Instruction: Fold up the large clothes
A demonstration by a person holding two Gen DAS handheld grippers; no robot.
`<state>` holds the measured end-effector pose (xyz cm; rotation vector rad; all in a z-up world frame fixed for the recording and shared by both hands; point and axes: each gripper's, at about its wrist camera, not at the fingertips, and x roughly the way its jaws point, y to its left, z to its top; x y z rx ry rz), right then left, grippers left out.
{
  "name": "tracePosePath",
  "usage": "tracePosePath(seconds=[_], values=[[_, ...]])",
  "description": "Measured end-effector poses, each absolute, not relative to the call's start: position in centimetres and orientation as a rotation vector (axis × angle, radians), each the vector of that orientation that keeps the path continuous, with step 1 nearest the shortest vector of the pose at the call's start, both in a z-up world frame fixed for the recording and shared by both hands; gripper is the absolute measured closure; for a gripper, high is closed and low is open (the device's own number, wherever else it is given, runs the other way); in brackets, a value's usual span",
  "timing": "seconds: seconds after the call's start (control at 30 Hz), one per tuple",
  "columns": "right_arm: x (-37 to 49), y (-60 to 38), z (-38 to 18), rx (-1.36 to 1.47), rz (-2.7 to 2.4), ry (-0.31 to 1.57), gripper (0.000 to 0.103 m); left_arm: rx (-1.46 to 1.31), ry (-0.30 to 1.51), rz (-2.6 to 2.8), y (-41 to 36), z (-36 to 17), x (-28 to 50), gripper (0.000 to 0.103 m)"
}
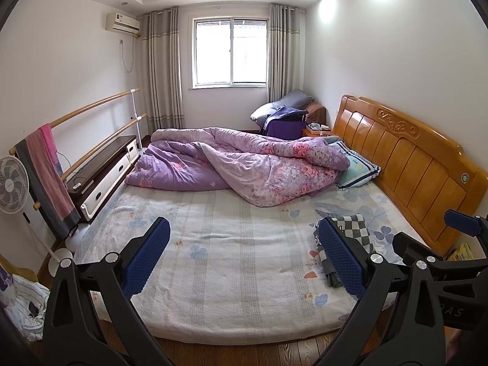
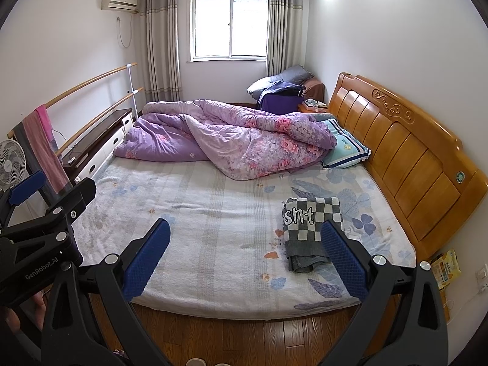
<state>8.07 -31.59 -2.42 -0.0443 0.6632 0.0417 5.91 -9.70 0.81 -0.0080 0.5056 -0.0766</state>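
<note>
I am holding both grippers above the near edge of the bed [image 2: 213,213], and both are staying in the air without touching anything. The left gripper [image 1: 244,259] is standing with its jaws wide apart and nothing between them. The right gripper [image 2: 245,254] is also spread wide and is carrying nothing.

The folded checkered garment [image 2: 311,231] is lying on the right part of the sheet, near the wooden headboard [image 2: 405,164]. It is grey and white with letters on the upper fold, and its near end is hanging a little loose. In the left wrist view the same garment is partly hiding behind the right finger of the left gripper.

As for containers, I am seeing a low cabinet with white drawers [image 1: 106,177] at the left side of the bed; the drawers are looking closed, so I cannot tell their contents. Some small things are lying on its dark top.

A purple floral quilt [image 2: 231,137] is lying bunched across the far half of the bed, touching a striped pillow [image 2: 344,149]. Behind it are the window [image 2: 228,24] and grey curtains.

The middle of the sheet, between the garment and the left edge, is lying flat. A wooden floor [image 2: 244,335] is running below the near edge.
</note>
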Motion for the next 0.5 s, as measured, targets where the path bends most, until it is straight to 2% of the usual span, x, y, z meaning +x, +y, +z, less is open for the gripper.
tracePosePath(seconds=[0.5], values=[[8.8,-32.4,-2.8,-0.056,0.045,0.681,0.008,-0.025,0.529,-0.072,-9.5,-0.4,6.7,0.005]])
